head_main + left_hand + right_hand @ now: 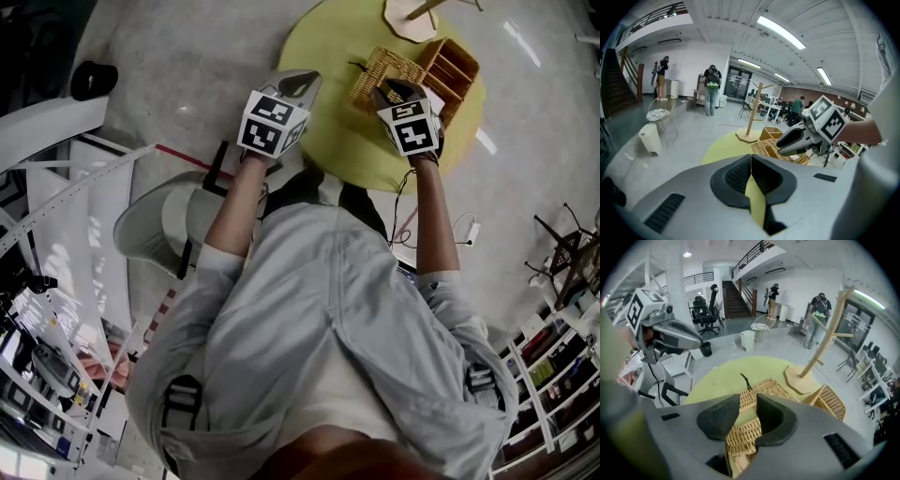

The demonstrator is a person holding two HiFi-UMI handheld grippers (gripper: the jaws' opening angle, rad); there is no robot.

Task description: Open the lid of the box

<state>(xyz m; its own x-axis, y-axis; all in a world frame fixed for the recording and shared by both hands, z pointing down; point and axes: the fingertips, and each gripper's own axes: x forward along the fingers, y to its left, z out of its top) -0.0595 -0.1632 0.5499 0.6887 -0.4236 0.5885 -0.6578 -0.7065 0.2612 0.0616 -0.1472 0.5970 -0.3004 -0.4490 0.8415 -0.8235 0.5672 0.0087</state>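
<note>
A wicker box stands on the round yellow table (319,47). Its woven lid (382,67) lies spread beside the open, divided body (454,71), and a small black loop (746,380) sticks up at the lid's far edge. My right gripper (398,91) hovers just over the lid (740,437), open, with only the weave showing in the gap between its pads (747,401). My left gripper (305,82) hangs over the table's left edge, apart from the box (771,134), and its pads (751,161) meet at the tips with nothing between them.
A wooden stand (820,343) on a flat base (410,19) rises just behind the box. A grey chair (159,225) stands on the floor by my left side. People (711,89) stand far off across the hall, beside a white bin (649,138).
</note>
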